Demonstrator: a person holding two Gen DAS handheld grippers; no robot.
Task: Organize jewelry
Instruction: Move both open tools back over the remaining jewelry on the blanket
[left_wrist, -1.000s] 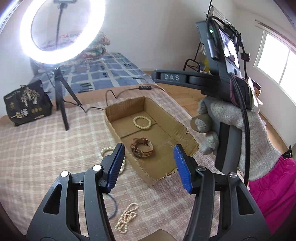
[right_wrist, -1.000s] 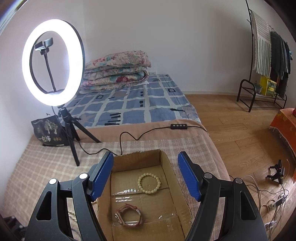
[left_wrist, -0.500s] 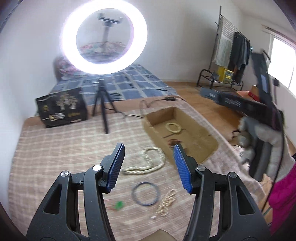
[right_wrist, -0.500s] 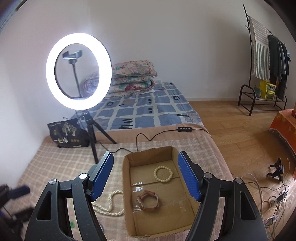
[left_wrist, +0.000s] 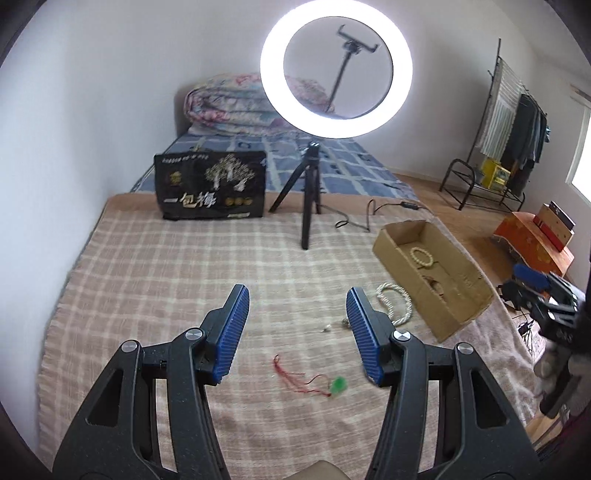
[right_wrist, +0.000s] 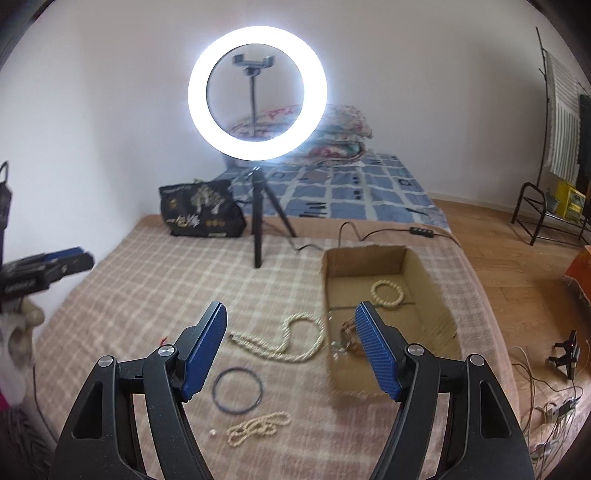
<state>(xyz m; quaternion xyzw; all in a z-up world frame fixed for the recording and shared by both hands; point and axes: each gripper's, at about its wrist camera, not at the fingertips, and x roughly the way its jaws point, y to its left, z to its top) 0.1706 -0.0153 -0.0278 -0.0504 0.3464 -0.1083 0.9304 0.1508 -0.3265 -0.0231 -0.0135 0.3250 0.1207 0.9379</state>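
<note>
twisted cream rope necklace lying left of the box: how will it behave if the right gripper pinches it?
The rope necklace lies in a loose curve on the checked blanket, so it is probably floppy and would dangle from one pinch. Its thin strands look light. Trailing ends might snag the cardboard box rim.

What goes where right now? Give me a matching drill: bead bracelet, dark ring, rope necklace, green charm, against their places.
Things:
1. bead bracelet
2. dark ring
3. rope necklace
4. green charm

Places:
A. on the blanket, touching the box's left wall
B. on the blanket, on a red cord, ahead of the left claw
C. inside the box, toward its far end
D. on the blanket, between the rope necklace and a small pearl strand

Pairs: 1-C, 2-D, 3-A, 4-B
</note>
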